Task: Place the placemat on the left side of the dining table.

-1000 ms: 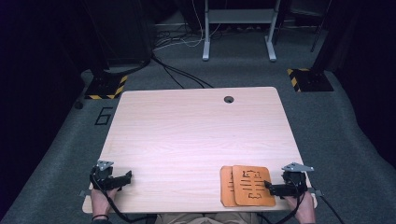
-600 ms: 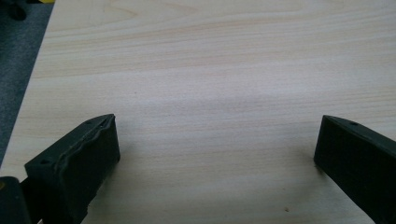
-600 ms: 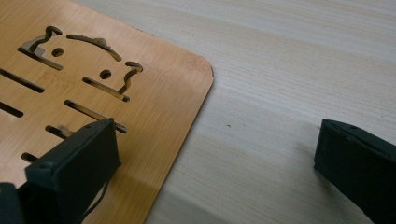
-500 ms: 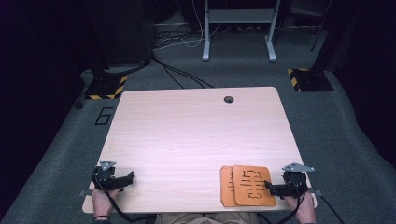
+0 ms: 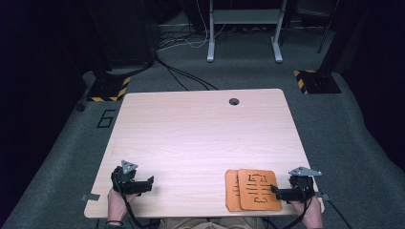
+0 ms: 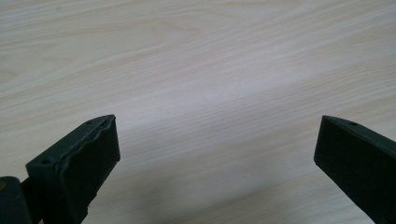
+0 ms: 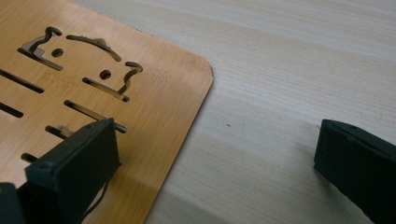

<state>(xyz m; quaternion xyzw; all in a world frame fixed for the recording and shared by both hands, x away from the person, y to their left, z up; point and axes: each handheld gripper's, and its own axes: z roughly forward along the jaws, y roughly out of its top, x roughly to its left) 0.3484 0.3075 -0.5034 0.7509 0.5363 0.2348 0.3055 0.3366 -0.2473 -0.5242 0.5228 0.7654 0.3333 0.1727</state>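
Two thin orange-brown wooden boards lie overlapped near the table's front right. The top board (image 5: 258,187) (image 7: 154,107) has cut-out slots and curved shapes; the lower board (image 5: 230,191) peeks out at its left. My right gripper (image 5: 275,192) (image 7: 215,149) is open at the top board's right edge, with one jaw over the board's corner and the other over bare table. My left gripper (image 5: 150,182) (image 6: 215,144) is open low over bare wood near the front left edge, nothing between its jaws.
The light wooden table (image 5: 200,133) has a round cable hole (image 5: 234,101) near its far edge. Beyond it are grey carpet, floor cables (image 5: 181,76), a white stand's legs (image 5: 243,33) and yellow-black striped bases (image 5: 313,81).
My left gripper has edged slightly to the right along the near edge. The right gripper and the boards have stayed put.
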